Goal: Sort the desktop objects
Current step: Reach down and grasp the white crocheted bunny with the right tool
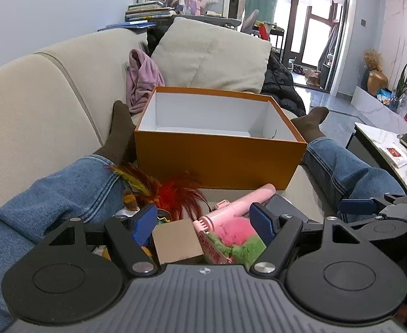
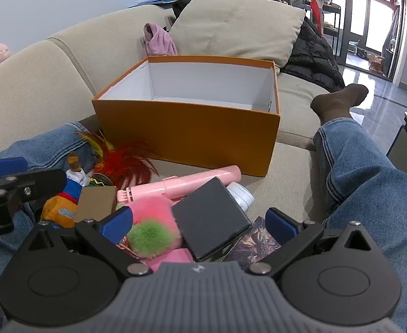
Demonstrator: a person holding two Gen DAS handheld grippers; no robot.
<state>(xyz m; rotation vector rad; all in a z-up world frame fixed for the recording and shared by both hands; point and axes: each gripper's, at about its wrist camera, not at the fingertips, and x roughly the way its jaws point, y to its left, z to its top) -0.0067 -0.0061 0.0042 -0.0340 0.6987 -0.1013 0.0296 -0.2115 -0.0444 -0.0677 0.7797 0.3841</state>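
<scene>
Both pairs of tongs hang over a heap of small things on the sofa seat, between a person's two denim-clad legs. Spread wide and grasping nothing, the left gripper point(image 1: 204, 223) has a small brown cardboard box point(image 1: 177, 241) and a pink-and-green fluffy pompom point(image 1: 238, 236) between its blue pads, untouched. Just ahead of its tips lie a pink tube-shaped gadget point(image 1: 242, 202) and, to the left, a red and yellow feather toy point(image 1: 161, 186).

Likewise released, the right gripper point(image 2: 199, 223) holds nothing; a dark grey square box point(image 2: 210, 219) lies tilted between its pads, with the pompom point(image 2: 153, 233) against the left pad and a purple patterned card point(image 2: 252, 242) by the right. A white round object point(image 2: 240, 194) peeks out beyond the grey box. Off to its left sits an orange plush figure point(image 2: 60, 208).

Farther out, beyond the heap, stands an open orange box point(image 1: 217, 155) with a white, empty interior. Behind it are a beige cushion point(image 1: 211, 55) and a mauve garment point(image 1: 143, 75).
</scene>
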